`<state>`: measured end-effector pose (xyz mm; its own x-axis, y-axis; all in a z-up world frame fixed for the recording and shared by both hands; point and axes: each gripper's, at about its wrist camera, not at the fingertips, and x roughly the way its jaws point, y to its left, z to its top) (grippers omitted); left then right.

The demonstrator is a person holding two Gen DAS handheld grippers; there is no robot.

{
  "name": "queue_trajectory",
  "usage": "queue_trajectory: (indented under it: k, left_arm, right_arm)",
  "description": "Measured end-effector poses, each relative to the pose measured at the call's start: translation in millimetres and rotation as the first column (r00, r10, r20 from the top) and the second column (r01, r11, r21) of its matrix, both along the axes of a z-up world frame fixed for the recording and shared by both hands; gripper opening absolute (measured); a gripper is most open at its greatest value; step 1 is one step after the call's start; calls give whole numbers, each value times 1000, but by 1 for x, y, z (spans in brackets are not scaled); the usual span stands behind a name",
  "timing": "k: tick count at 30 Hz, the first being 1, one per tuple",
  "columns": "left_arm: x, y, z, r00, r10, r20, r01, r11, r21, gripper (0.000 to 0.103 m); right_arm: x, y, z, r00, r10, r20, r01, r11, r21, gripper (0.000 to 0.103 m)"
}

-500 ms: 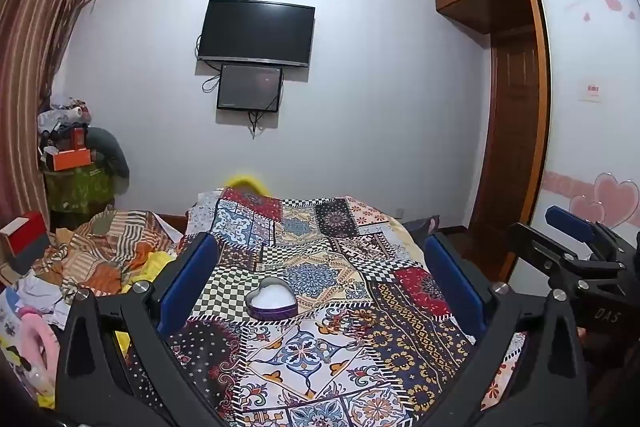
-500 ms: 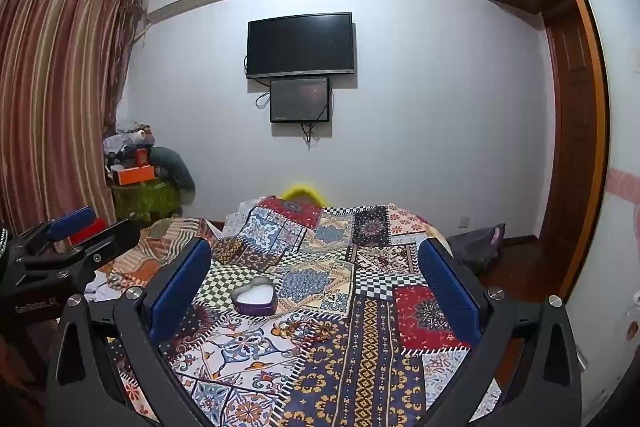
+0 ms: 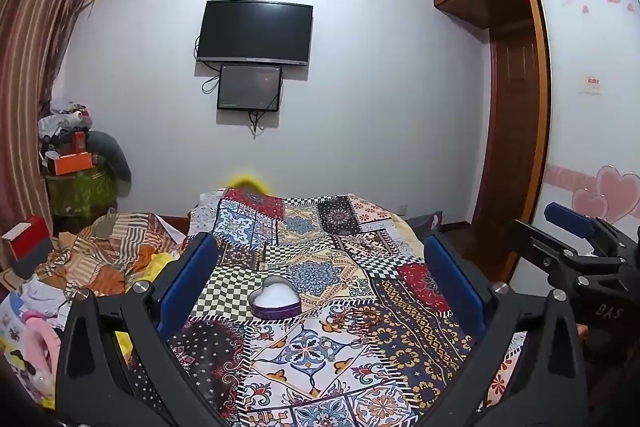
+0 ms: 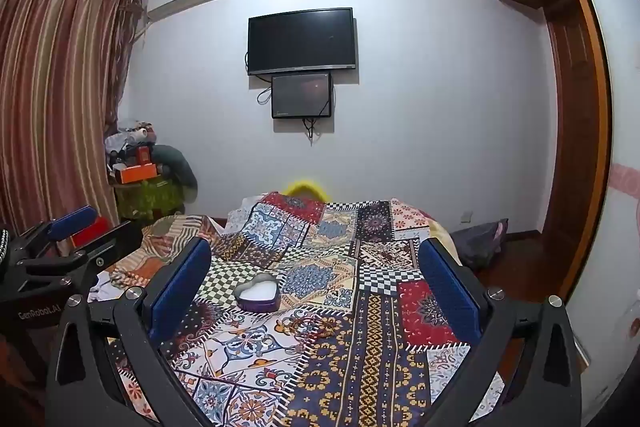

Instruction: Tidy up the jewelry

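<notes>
from my left wrist view, my left gripper (image 3: 320, 283) has its blue fingers (image 3: 188, 281) spread wide with nothing between them, hanging above the patchwork bedspread (image 3: 400, 351). the heart-shaped jewelry box (image 3: 275, 297) sits open on the bed ahead, white lining showing, and just beside it toward me lies a small tangle of jewelry (image 3: 354, 319) — beads or chain, i can't tell which against the busy print. my right gripper (image 3: 576, 239) shows at the edge.

from my right wrist view, my right gripper (image 4: 316, 283) is equally released, empty, fingers (image 4: 450, 281) wide apart. the box (image 4: 258, 293) lies ahead and left, the jewelry (image 4: 310, 325) near it, not touching. my left gripper (image 4: 76, 235) sits off to the side.

the risk, i judge, is the pattern hiding the strands, so i pinch fabric with the jewelry — or the soft bed gives and the light box tips when i drop pieces in.
</notes>
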<state>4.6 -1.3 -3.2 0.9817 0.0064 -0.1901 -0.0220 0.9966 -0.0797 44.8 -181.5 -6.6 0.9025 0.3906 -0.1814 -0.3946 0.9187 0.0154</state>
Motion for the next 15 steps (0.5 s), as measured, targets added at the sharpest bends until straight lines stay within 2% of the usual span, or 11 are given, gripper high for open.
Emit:
queue_trajectory:
  k: [15]
  left_arm:
    - [-1,-4,-5,1000,8,-9,-8,1000,19,103]
  right_arm:
    - [1,-1,2,1000,-1,-7,1,1000,2,103]
